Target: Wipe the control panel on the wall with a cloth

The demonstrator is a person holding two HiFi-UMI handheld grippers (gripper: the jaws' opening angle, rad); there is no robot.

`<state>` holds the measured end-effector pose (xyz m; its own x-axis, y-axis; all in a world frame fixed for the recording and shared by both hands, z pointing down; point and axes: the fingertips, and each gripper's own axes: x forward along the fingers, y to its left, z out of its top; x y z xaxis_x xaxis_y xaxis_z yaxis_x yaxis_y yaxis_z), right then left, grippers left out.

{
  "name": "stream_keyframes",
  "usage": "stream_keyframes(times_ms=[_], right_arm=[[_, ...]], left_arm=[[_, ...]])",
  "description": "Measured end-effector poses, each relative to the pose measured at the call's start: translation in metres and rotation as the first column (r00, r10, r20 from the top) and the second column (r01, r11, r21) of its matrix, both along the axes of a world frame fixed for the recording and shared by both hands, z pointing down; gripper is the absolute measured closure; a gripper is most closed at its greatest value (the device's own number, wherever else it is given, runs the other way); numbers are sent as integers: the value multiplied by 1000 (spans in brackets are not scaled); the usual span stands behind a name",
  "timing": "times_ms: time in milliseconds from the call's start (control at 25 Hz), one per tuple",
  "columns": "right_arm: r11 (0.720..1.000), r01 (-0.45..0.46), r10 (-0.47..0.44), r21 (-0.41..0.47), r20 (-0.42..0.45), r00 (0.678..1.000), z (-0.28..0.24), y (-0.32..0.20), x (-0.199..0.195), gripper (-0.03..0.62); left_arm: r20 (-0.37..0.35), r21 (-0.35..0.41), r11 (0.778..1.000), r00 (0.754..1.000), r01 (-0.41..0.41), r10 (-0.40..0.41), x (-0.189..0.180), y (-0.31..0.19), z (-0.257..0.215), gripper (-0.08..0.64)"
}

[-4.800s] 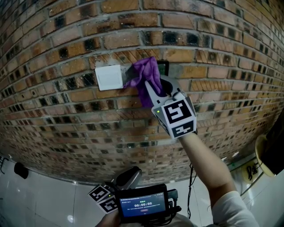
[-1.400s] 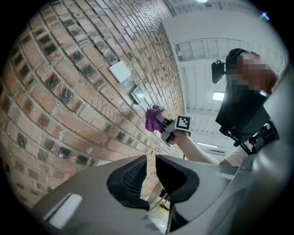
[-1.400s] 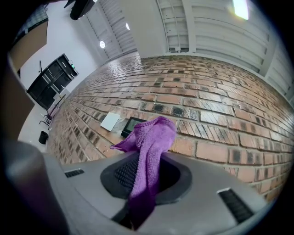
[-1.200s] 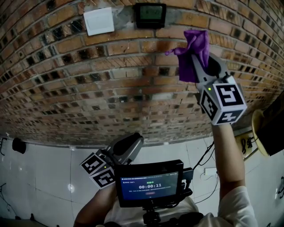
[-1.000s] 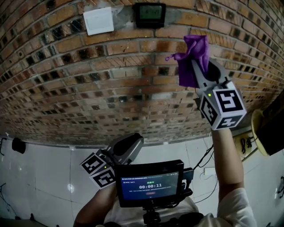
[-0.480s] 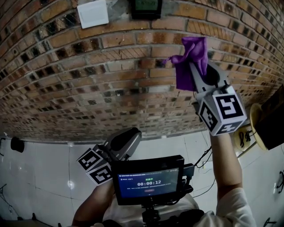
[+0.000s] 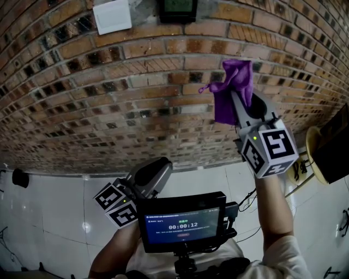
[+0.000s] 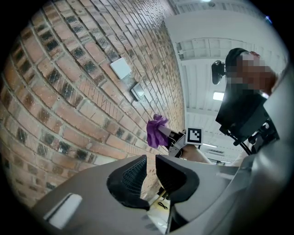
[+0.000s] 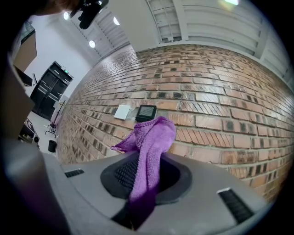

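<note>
i had my right claw (image 7: 238, 98) pinched tight on the purple cloth (image 7: 231, 82), which stood up out of the jaws in a loose bunch with a small tail hanging off to one side. the right gripper view showed the fabric running down between the two pads, so the grip looked sound. the cloth was in the air in front of the brick wall (image 7: 136, 109), not touching it as far as i could tell, and well apart from the dark control panel (image 7: 177, 10), which sat high on the wall, up and to the left of the cloth, just beside a white switch plate (image 7: 112, 16). my left claw (image 8: 150, 167) hung low by my waist above the little screen (image 7: 182, 229), its jaws a narrow gap apart with nothing between them. i judged this to be a moment off the panel: either a pause between passes or the end of the wipe, and these views alone did not settle which. if more wiping was wanted, the next move called for lifting the right claw up and left to the panel, pressing the bunched end flat on its face, and keeping the pinch firm so the cloth would not slip out.
</note>
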<state>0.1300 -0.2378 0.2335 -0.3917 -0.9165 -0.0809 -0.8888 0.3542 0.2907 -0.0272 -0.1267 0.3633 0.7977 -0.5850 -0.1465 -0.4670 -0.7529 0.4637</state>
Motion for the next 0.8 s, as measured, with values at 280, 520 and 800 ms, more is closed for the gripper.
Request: stream_keyframes(times_ms=[280,520,800], right_arm=[[1000,11,-10,-26,30,999,18,14,-1,509],[996,34,-31,-85,40,999,42,28,-9,509],[991,41,-35,-124,55,998,59,37,-11,509]], left_arm=[[3,9,1000,1000,4,-4,-1,-1,4,495],[-10,-20,1000,1000,18,-18,-5,1,13,495],[-17,-20,1000,1000,20,-20,-6,3,13,495]])
